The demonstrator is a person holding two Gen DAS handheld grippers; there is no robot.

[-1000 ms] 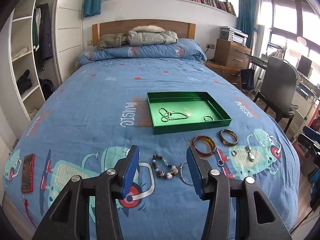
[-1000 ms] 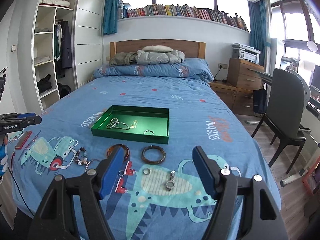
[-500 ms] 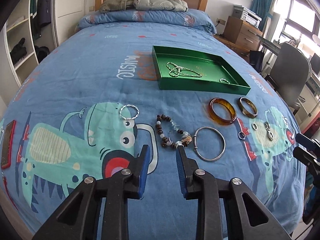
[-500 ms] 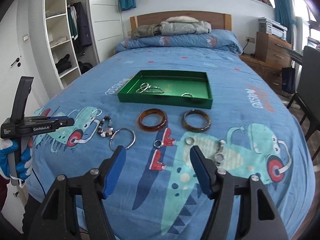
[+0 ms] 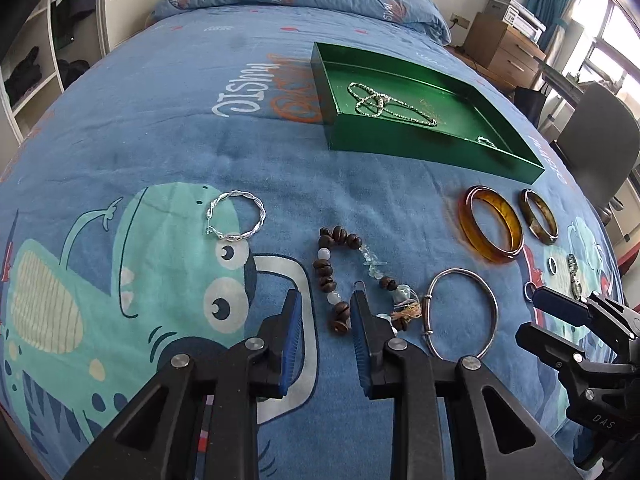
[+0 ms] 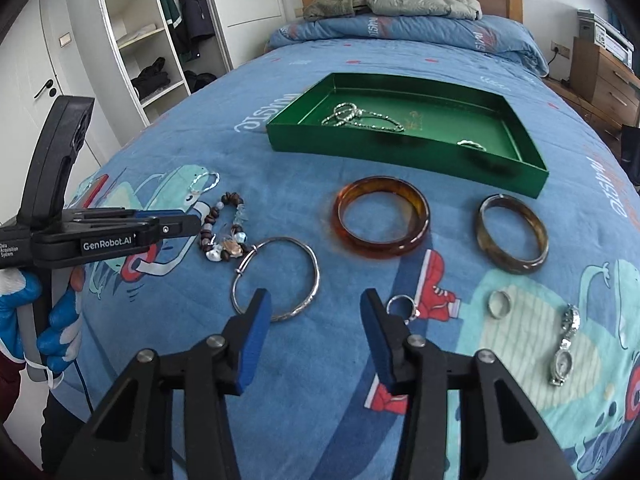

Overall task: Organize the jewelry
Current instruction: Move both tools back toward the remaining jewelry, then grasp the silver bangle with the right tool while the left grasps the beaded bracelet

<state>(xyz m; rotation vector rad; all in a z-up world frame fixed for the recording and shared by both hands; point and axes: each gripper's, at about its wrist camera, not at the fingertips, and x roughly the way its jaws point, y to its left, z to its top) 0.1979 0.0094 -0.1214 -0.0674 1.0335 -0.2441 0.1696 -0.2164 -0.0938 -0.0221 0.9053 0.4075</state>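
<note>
With the left gripper (image 5: 326, 304) narrowly parted over the bead bracelet (image 5: 352, 276) and the right gripper (image 6: 314, 306) wide, closing could snag bedding.

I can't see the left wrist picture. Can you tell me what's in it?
The left claw, open, is low over a beaded bracelet on a blue cartoon bedspread. Bangles and rings lie to the right, and a green tray holding a silver chain sits farther back.

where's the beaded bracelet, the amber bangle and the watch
beaded bracelet (image 5: 327, 274), left wrist view, on the dark beads of its left side
amber bangle (image 6: 380, 250), right wrist view, on its near rim
watch (image 6: 563, 362), right wrist view, on its face
</note>
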